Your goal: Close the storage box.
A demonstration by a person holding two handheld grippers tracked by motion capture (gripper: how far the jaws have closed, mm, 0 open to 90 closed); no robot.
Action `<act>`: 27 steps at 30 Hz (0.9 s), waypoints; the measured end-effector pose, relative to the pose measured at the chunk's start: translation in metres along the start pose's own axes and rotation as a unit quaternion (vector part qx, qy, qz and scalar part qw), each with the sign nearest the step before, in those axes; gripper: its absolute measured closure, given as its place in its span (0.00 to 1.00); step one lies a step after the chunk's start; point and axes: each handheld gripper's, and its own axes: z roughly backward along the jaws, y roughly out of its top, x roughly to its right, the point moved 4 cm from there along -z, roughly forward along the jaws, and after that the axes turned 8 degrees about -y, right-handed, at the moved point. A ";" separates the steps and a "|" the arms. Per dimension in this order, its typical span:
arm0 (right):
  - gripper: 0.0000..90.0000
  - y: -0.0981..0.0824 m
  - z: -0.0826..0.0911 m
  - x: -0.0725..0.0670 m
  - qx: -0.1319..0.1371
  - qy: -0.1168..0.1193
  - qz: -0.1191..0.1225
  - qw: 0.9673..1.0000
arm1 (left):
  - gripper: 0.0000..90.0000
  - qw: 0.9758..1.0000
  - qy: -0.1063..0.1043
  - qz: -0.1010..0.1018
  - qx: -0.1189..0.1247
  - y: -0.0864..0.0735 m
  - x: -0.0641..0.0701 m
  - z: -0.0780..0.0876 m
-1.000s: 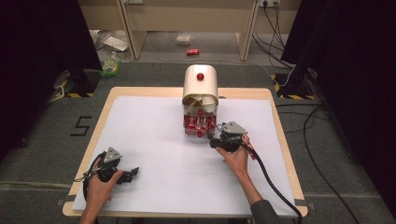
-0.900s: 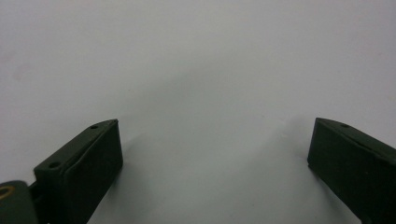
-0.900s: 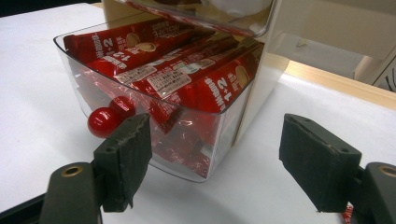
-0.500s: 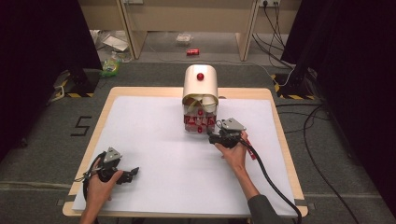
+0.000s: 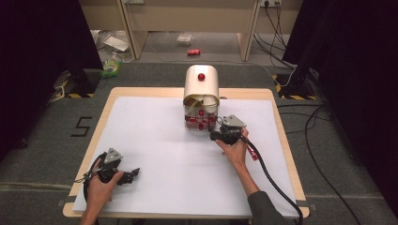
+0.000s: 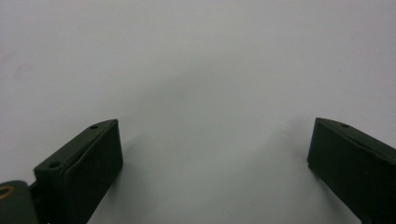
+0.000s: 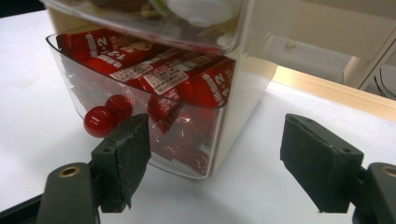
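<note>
A small cream cabinet (image 5: pixel 202 86) with a rounded top and a red knob stands at the far middle of the surface (image 5: pixel 155 154), which is covered by a white sheet. Its lowest drawer (image 7: pixel 154 126), of clear plastic, is pulled out toward the near side and is packed with red packets (image 7: pixel 187 81); a red ball knob (image 7: pixel 99 121) sits on the drawer's front wall. Above it a second clear drawer (image 7: pixel 154 23) holds pale things that are too cut off to name.

The right gripper (image 5: pixel 217 136) is just near and right of the open drawer, at its right front corner. In the right gripper view its jaws stand wide apart with nothing pinched between them: the left jaw is in front of the drawer's clear front wall, just right of the red knob, and the right jaw is out over the white sheet beside the cabinet's cream side wall. The corner of the drawer lies between the two jaws, but I cannot tell whether either pad touches it.

The left gripper (image 5: pixel 133 173) rests at the near left of the surface, well apart from the cabinet, held in the person's left hand (image 5: pixel 101 185). In the left gripper view its jaws are spread wide over bare white sheet, gripping nothing.
</note>
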 end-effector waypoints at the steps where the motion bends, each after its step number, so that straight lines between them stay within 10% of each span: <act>1: 0.28 0.000 -0.002 0.000 0.003 0.000 -0.006 1.000 | 0.03 1.000 0.000 0.000 0.000 0.000 0.000 0.000; 5: 0.24 -0.003 -0.007 -0.001 0.008 0.016 -0.056 0.998 | 0.03 1.000 0.001 0.000 0.000 0.000 0.000 0.000; 27: 0.26 -0.004 0.000 0.004 -0.038 0.011 -0.022 0.999 | 0.03 1.000 0.000 0.001 -0.001 0.000 0.000 0.000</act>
